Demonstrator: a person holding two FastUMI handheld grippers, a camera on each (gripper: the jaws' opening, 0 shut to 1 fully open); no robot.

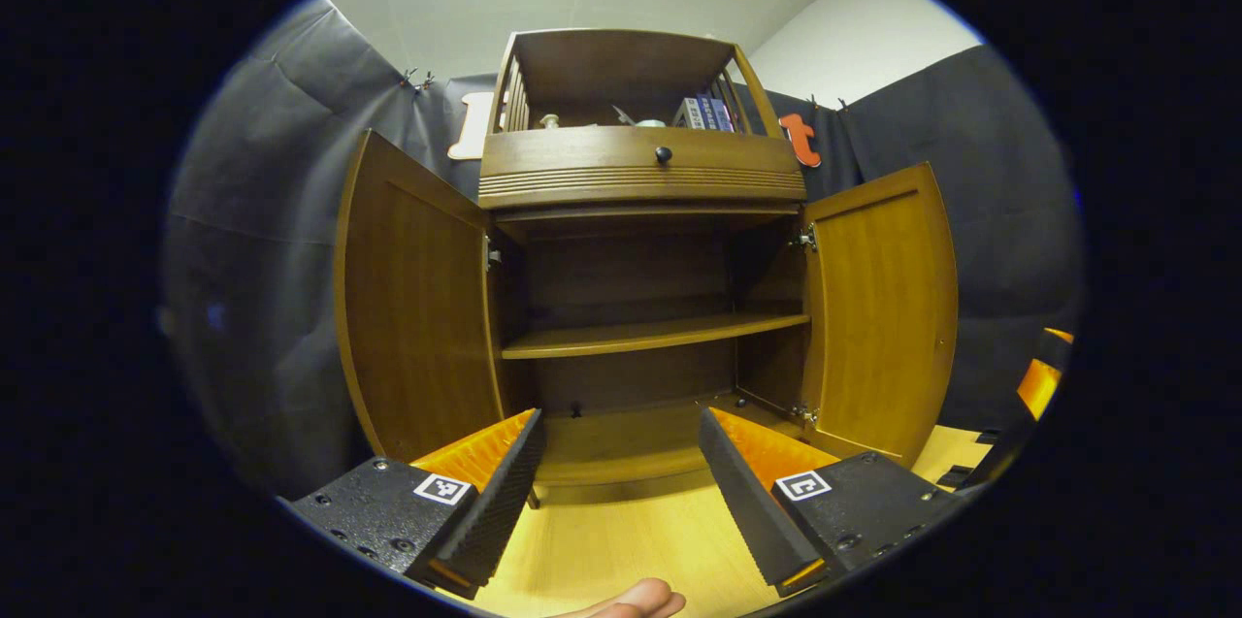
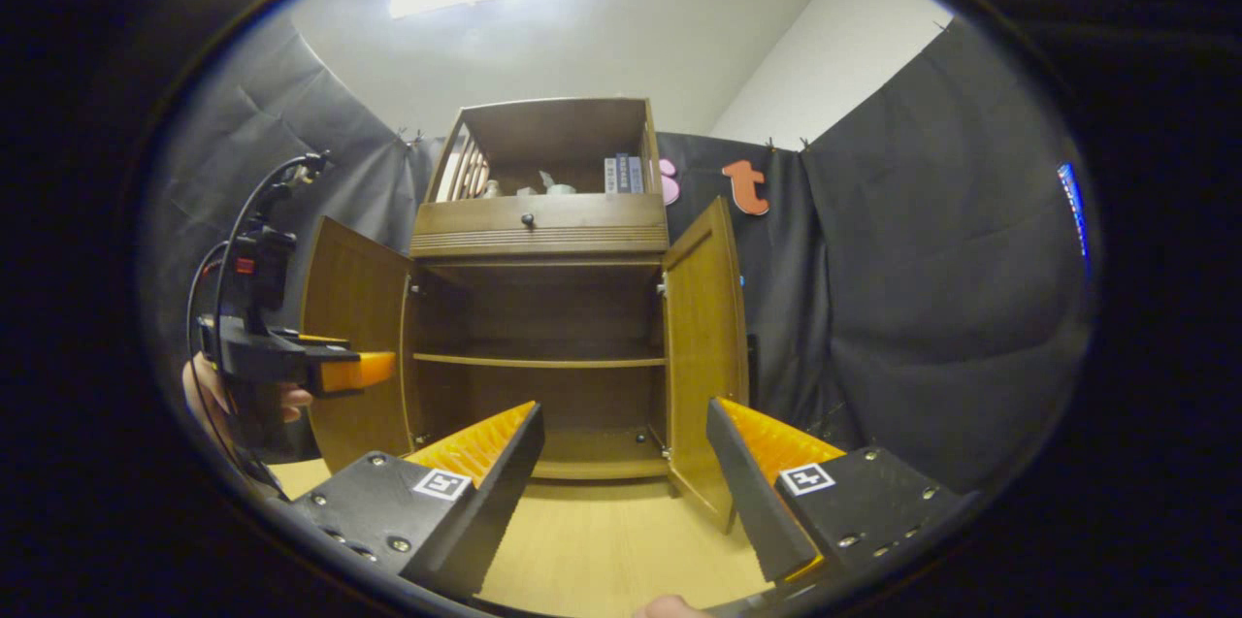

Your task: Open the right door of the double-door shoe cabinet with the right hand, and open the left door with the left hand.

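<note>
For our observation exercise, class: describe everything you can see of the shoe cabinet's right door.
The right door is a tall panel of warm brown, wood-look board with a raised frame around a flat inner field. It stands swung wide open, inner face showing, upright on two metal hinges at the cabinet's right edge, one near the top and one near the bottom. Its lower edge sits just above the pale wooden floor. No gripper touches it; dark cloth hangs behind.
</note>
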